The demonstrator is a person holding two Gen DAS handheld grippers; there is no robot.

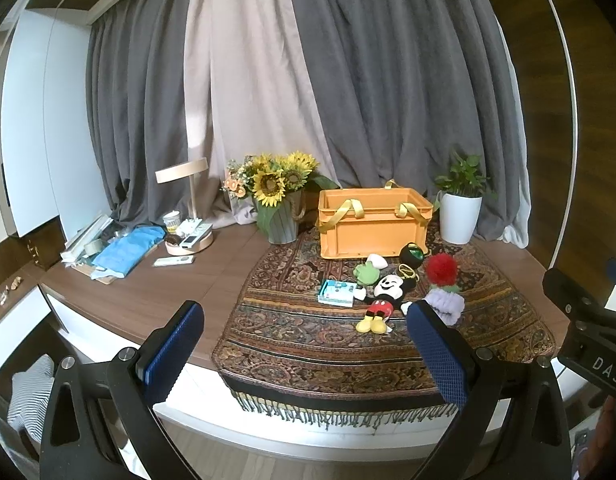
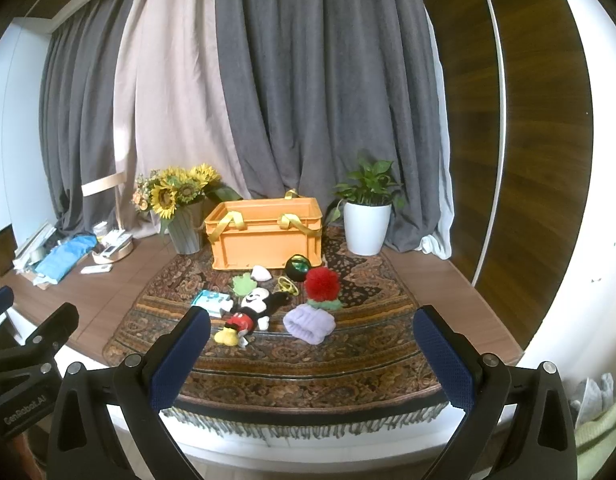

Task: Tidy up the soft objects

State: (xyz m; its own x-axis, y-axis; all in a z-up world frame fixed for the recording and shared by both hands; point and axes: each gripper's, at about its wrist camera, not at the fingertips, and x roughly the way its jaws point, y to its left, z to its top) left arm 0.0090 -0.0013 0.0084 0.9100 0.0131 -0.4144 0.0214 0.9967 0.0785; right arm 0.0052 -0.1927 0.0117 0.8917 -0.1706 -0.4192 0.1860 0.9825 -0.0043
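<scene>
Orange plastic, with yellow ribbon handles hanging over its rim: this crate (image 2: 265, 236) stands open at the back of the patterned cloth (image 2: 348, 364), and it is probably the place where you should put the soft things. They lie in a loose group just in front of it, so your way to it is short. Nearest to you is the mouse plush (image 2: 247, 312), lying on its back, and beside it the lilac fluffy piece (image 2: 310, 324), which touches the red pom-pom toy (image 2: 322, 286). Behind them are a green plush piece (image 2: 240, 284) and a small white one (image 2: 261, 273).

Your left gripper (image 1: 303, 350) and right gripper (image 2: 312, 354) are both held back over the near edge of the table, well apart from the toys. Both have the jaws wide apart and nothing between the blue pads, so it looks that no pick is started yet.

Some things are hard to read. You cannot see inside the crate from either view, so I cannot tell if something is already in it. The blue and white packet (image 2: 211, 302) beside the mouse plush may be tissues or a box; the print is too small. The black and green round object (image 2: 297, 267) and the yellow loop (image 2: 287, 285) are also not clear, maybe not soft at all. In the left view, the pad of your gripper covers a part of the lilac piece
</scene>
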